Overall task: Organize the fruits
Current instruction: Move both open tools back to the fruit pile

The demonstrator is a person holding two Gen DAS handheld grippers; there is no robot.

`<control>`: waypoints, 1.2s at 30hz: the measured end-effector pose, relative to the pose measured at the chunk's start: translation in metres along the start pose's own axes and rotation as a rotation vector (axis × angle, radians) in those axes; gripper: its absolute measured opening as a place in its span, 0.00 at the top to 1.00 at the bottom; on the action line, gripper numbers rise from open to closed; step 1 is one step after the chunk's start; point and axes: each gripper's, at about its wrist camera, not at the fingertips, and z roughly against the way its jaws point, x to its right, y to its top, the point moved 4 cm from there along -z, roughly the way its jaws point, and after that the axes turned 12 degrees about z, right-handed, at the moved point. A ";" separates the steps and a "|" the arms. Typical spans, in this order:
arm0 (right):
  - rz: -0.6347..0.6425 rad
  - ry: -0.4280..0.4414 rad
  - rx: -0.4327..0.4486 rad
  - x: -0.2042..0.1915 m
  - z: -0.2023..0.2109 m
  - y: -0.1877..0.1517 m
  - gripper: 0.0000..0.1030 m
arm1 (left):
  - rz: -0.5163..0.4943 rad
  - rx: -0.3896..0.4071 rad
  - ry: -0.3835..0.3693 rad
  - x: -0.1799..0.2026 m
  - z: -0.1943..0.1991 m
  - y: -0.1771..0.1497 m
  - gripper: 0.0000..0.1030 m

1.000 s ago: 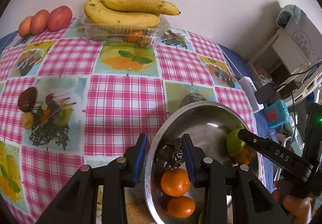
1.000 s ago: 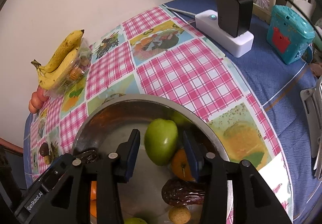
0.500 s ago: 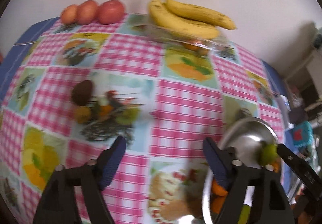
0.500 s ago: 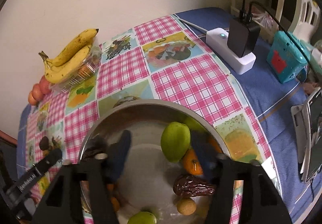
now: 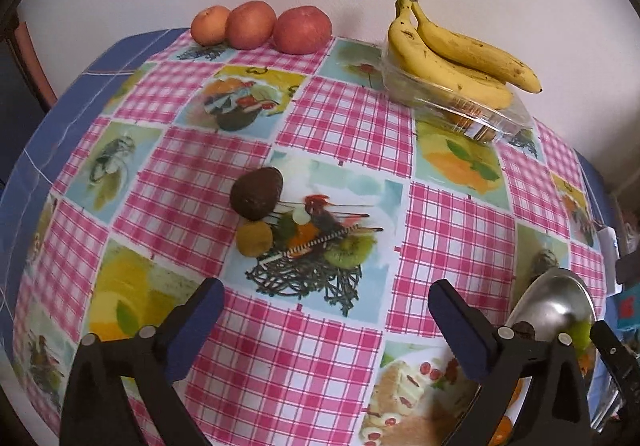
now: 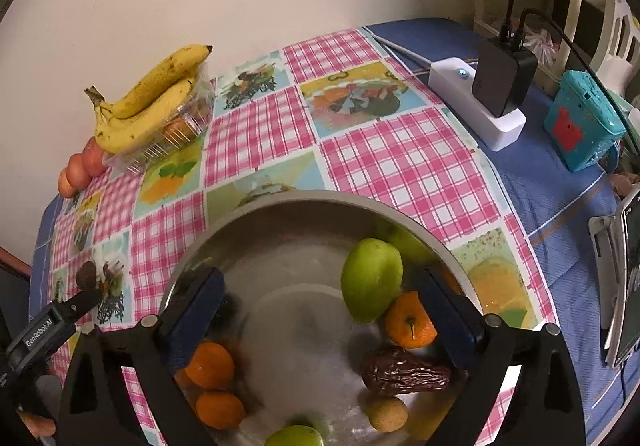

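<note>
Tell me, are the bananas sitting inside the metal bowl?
No, the bananas lie on a clear plastic box near the wall, apart from the metal bowl.

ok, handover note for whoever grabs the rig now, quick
Left tongs: opening, nothing between them, above the cloth near the avocado and small brown fruit.
Right tongs: opening, empty, over the steel bowl.
Done: green apple, tangerines and date are in the bowl.
Left: avocado, brown fruit, three red fruits by the wall, bananas on the plastic box.

Checked tablecloth (image 5: pixel 336 125), steel bowl (image 6: pixel 280 201), bananas (image 5: pixel 452 57), avocado (image 5: pixel 256 193)
</note>
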 end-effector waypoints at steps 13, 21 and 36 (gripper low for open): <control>0.015 0.025 -0.006 -0.012 -0.004 0.001 0.05 | -0.039 0.083 0.113 -0.021 0.009 0.021 0.00; 0.068 0.063 0.008 -0.040 -0.004 0.005 0.05 | -0.030 0.144 0.192 -0.063 0.025 0.047 0.00; 0.244 0.128 -0.006 -0.134 -0.005 0.004 0.05 | 0.059 0.168 0.208 -0.143 0.049 0.080 0.00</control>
